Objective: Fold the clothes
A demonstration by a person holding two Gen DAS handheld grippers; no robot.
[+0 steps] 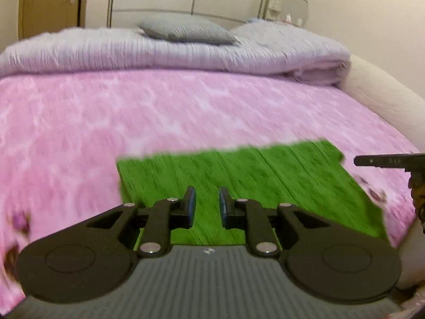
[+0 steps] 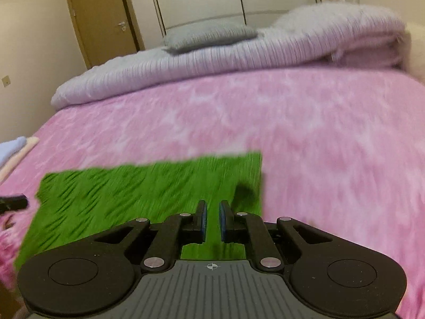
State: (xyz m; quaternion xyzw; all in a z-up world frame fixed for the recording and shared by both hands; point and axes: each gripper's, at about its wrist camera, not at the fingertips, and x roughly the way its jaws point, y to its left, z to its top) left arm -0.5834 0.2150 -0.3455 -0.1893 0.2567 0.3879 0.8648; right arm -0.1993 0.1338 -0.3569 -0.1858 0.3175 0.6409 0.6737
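Note:
A bright green cloth (image 1: 239, 175) lies flat as a folded rectangle on the pink bedspread (image 1: 132, 122), near the front edge of the bed. My left gripper (image 1: 207, 199) hovers over its near left part, fingers a little apart and empty. My right gripper (image 2: 212, 212) hovers over the cloth's (image 2: 148, 186) near right part, fingers a small gap apart and empty. The right gripper's tip shows at the right edge of the left wrist view (image 1: 385, 160). The left gripper's tip shows at the left edge of the right wrist view (image 2: 13, 202). Both views are motion blurred.
A folded lilac duvet (image 1: 186, 53) and a grey pillow (image 1: 186, 30) lie at the head of the bed. A padded bed rim (image 1: 385, 101) runs along the right. Folded pale cloths (image 2: 16, 148) sit at the bed's left edge. A wooden door (image 2: 101, 18) stands behind.

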